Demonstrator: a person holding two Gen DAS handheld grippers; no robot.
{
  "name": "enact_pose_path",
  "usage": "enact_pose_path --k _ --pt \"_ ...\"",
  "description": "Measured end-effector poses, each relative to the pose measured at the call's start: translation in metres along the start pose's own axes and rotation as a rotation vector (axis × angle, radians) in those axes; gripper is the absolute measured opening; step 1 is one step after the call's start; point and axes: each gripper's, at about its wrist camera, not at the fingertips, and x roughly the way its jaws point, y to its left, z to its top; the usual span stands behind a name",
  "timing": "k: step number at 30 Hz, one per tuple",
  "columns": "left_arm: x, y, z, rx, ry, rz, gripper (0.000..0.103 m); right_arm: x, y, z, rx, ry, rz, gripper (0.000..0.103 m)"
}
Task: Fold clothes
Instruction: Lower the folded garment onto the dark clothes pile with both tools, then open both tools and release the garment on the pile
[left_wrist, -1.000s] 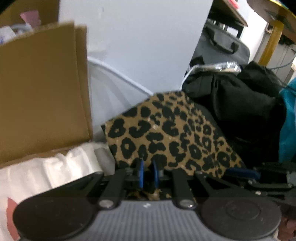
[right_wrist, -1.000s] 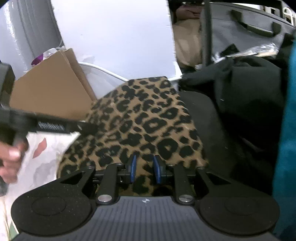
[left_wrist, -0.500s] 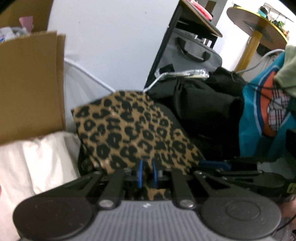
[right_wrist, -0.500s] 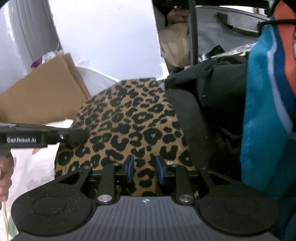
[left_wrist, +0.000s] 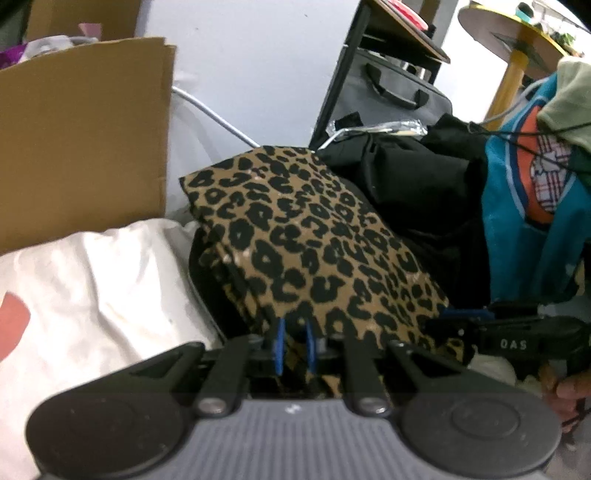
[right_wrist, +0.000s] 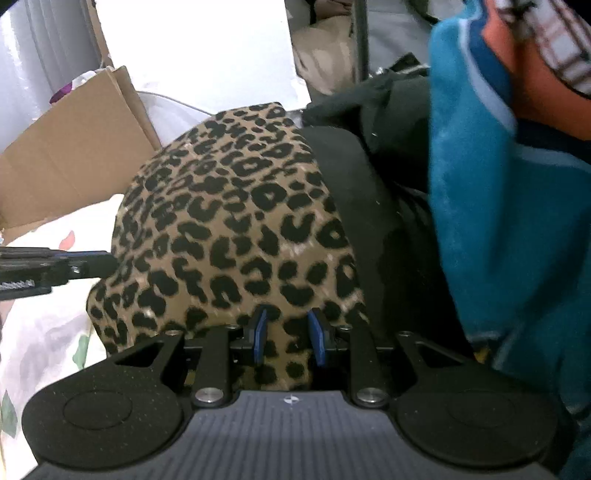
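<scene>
A folded leopard-print garment (left_wrist: 314, 240) (right_wrist: 240, 214) lies as a thick stack, its far end on dark cloth. My left gripper (left_wrist: 294, 347) pinches its near left edge between the blue pads, and the jaws are easing open with fabric still between them. My right gripper (right_wrist: 288, 339) holds the near right edge; its pads stand wider apart, with a bunch of fabric filling the gap. The right gripper (left_wrist: 461, 317) also shows low on the right of the left wrist view. The left gripper (right_wrist: 92, 262) reaches in from the left edge of the right wrist view.
A cardboard box (left_wrist: 81, 140) stands at the left, with white cloth (left_wrist: 92, 295) below it. Black clothes (left_wrist: 417, 177) and a teal printed shirt (left_wrist: 524, 221) pile up on the right. Behind are a grey bag (left_wrist: 399, 92), a white wall and a round table (left_wrist: 517, 37).
Both grippers have carried the leopard garment to the right, towards the black clothes and the teal shirt. The right gripper's pads stand a little wider apart than before.
</scene>
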Motion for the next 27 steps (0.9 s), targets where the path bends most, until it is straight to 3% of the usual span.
enact_pose_path --k 4,12,15,17,27 --pt "-0.013 0.002 -0.008 -0.097 -0.022 -0.009 0.036 -0.015 0.002 -0.004 -0.014 -0.01 -0.023 0.031" --pt "0.002 -0.004 -0.032 -0.186 0.005 -0.043 0.044 -0.016 0.01 -0.003 -0.007 -0.018 -0.01 0.031" --pt "0.009 -0.005 -0.039 -0.211 0.026 -0.041 0.043 -0.008 0.015 -0.006 -0.012 -0.002 -0.004 0.031" --pt "0.012 -0.007 -0.046 -0.229 0.05 -0.044 0.035 -0.005 0.018 -0.009 -0.019 0.014 -0.003 0.032" --pt "-0.003 -0.014 -0.09 -0.375 0.148 -0.077 0.034 -0.011 0.025 -0.026 -0.038 0.076 0.042 0.034"
